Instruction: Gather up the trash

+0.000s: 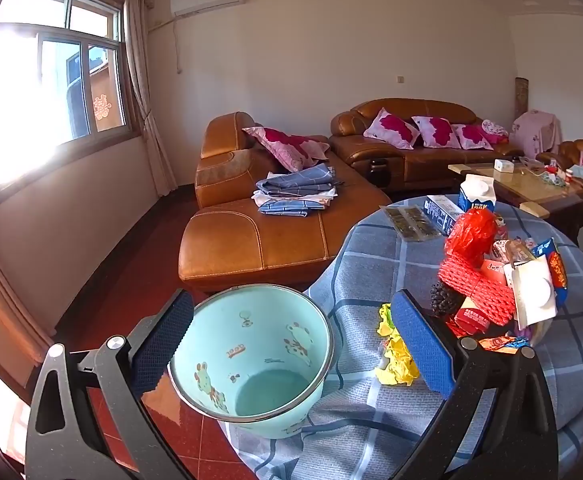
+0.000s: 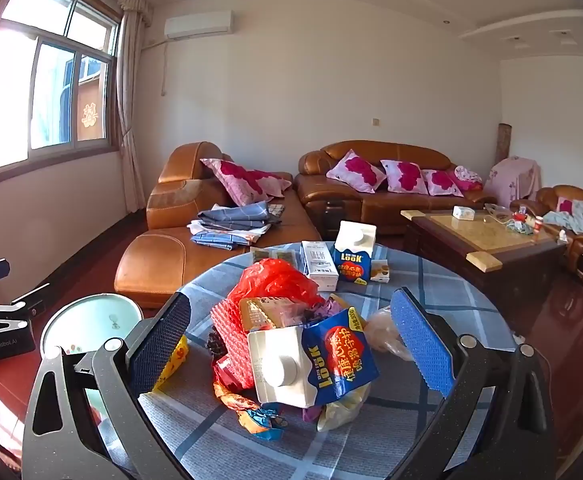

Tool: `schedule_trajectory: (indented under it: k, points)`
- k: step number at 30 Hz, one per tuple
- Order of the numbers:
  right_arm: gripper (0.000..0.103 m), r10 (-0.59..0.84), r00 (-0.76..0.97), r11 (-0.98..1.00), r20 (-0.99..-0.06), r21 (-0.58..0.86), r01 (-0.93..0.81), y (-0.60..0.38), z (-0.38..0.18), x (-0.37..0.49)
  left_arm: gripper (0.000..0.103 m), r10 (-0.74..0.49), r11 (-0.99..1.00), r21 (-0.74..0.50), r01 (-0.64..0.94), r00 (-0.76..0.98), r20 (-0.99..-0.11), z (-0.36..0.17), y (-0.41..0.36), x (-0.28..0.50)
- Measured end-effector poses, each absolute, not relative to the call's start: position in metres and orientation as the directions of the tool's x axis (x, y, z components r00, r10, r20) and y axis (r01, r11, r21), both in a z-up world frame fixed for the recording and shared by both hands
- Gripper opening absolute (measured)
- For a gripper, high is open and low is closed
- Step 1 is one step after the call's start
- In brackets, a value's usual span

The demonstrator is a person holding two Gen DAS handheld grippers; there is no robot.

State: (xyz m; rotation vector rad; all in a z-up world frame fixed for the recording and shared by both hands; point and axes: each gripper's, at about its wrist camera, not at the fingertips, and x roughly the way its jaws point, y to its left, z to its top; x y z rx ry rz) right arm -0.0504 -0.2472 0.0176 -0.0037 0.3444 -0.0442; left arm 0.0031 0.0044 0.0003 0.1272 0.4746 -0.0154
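Observation:
A mint-green bucket (image 1: 251, 360) with cartoon animals stands empty at the left edge of the round plaid-clothed table (image 1: 371, 256). My left gripper (image 1: 291, 304) is open, its fingers either side of the bucket, the right pad clear of it. A crumpled yellow paper (image 1: 395, 356) lies beside that pad. My right gripper (image 2: 291, 304) is open around a heap of trash: a red plastic bag (image 2: 275, 280), a red foam net (image 2: 231, 332), a toppled blue-and-white milk carton (image 2: 311, 364) and an orange-blue wrapper (image 2: 251, 412). The pads touch nothing.
At the table's far side stand an upright milk carton (image 2: 353, 256), a white box (image 2: 319, 264) and a small box (image 2: 380, 271). Beyond are a brown leather sofa (image 2: 195, 248) with folded cloths, a wooden coffee table (image 2: 479, 240) at the right, and red tiled floor.

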Motion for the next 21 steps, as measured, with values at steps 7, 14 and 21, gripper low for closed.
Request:
schedule_trajectory:
  k: [7,14,21]
  points:
    - [0.098,-0.047,0.941,0.999,-0.336,-0.012,0.046,-0.249,0.0169,-0.0494,0.097,0.014,0.992,0.118,0.045,0.889,-0.457,0.0006,0.0045,0.0031]
    - [0.098,-0.053,0.939,0.999,-0.34,-0.012,0.052,-0.2455,0.0119,-0.0466,0.097,0.015,0.992,0.119,0.045,0.89,-0.456,0.0009,0.0052,0.0032]
    - [0.098,-0.054,0.939,0.999,-0.34,-0.013,0.052,-0.2449,0.0117,-0.0465,0.097,0.016,0.992,0.119,0.042,0.89,-0.455,0.0016,0.0068,0.0038]
